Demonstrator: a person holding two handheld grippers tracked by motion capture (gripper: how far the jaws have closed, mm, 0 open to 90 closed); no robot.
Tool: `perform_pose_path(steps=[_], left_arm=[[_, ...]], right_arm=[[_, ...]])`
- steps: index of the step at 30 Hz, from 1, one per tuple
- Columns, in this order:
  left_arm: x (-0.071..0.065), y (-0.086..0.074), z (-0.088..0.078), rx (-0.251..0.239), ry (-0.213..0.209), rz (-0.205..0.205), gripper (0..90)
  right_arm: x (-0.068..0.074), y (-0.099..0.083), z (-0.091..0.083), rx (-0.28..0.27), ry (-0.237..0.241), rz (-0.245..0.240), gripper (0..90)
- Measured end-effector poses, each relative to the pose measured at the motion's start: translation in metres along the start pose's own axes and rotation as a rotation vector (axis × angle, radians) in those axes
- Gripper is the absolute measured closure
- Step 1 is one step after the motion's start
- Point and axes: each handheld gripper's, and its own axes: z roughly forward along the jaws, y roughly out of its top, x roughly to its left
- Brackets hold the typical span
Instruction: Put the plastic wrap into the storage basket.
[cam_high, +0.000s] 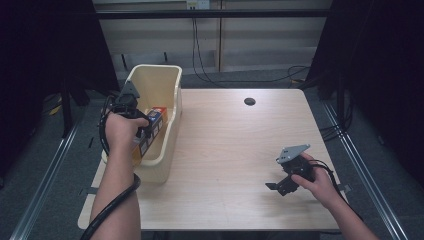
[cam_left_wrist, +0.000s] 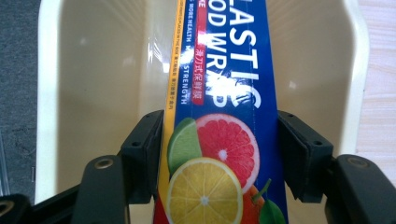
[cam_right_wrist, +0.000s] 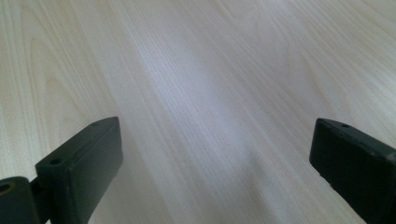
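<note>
A long blue box of plastic food wrap, printed with citrus slices, lies slanted inside a cream plastic bin at the table's left edge. My left gripper reaches down into the bin and is shut on the box. In the left gripper view both jaws press the sides of the box, with the bin's pale wall behind. My right gripper rests low over the table at the front right, open. In the right gripper view nothing but wood lies within the right gripper.
The light wooden table has a dark round cable hole near its far edge. Cables run along the floor beyond the table. Dark curtains stand at both sides.
</note>
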Motion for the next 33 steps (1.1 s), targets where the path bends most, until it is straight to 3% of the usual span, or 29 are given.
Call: perform_pose_path(steps=[2, 3, 10, 15, 33], left_arm=[[0.001, 0.001, -0.004, -0.024, -0.014, -0.017, 38.4], [0.000, 0.002, -0.012, -0.069, -0.016, -0.009, 39.5], [-0.003, 0.004, -0.022, -0.083, -0.026, 0.016, 34.3], [-0.006, 0.005, -0.024, -0.101, -0.060, 0.021, 30.7], [-0.015, 0.009, -0.033, -0.158, -0.116, 0.071, 16.7]], right_arm=[[0.000, 0.000, -0.001, 0.004, -0.003, 0.003, 2.4], [0.000, 0.000, 0.000, 0.002, 0.001, 0.002, 2.4], [-0.001, 0.000, -0.001, 0.001, 0.001, 0.001, 2.4], [-0.001, 0.000, -0.001, -0.004, -0.001, 0.003, 2.4], [-0.001, -0.001, -0.002, -0.004, -0.004, 0.011, 2.4]])
